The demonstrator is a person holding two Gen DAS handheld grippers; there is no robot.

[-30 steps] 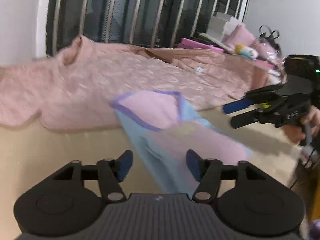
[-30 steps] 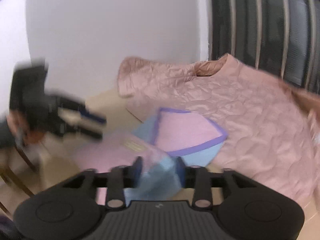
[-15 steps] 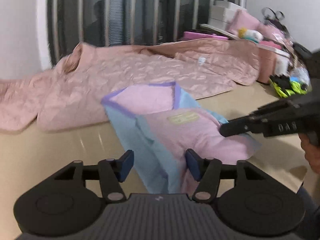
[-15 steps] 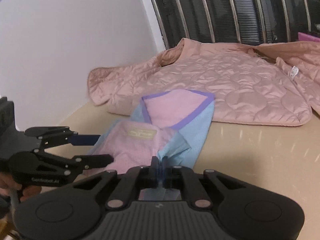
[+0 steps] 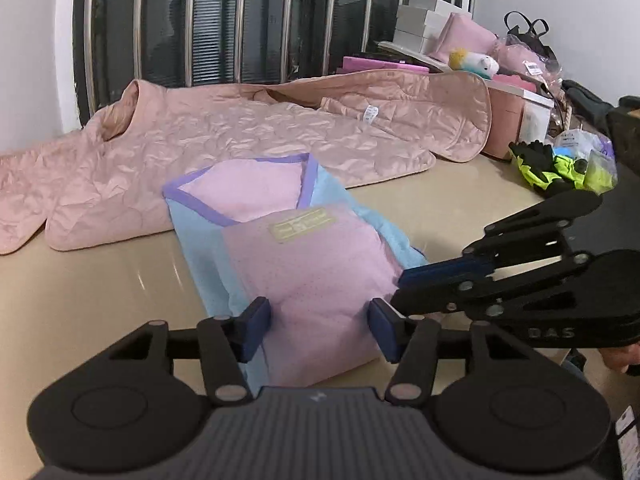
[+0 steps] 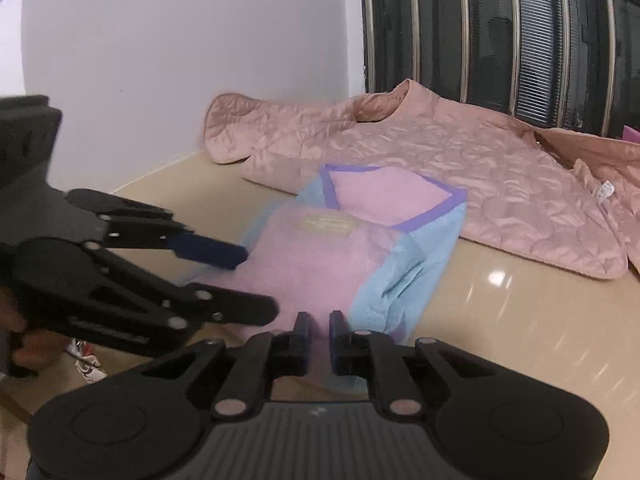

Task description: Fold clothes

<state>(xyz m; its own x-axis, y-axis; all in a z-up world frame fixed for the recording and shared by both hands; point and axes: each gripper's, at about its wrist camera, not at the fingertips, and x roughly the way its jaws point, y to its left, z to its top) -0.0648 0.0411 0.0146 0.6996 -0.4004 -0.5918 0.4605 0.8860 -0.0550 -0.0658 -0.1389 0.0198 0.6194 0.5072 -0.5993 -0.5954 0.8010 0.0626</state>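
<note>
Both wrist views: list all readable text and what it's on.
"DAS": body of right gripper, jaws opening, pink garment between them.
Lettering on left gripper: blurred.
Yellow label on pink garment: unreadable.
White tag on quilted jacket: unreadable.

A beige table (image 5: 92, 292) runs back to a white wall (image 6: 180, 40) and a dark barred window (image 5: 240, 20). At its far right end sits clutter — white boxes (image 5: 424, 20), a plush toy (image 5: 476, 62), neon-yellow gloves (image 5: 548, 168) — all well apart from the near edge.
</note>
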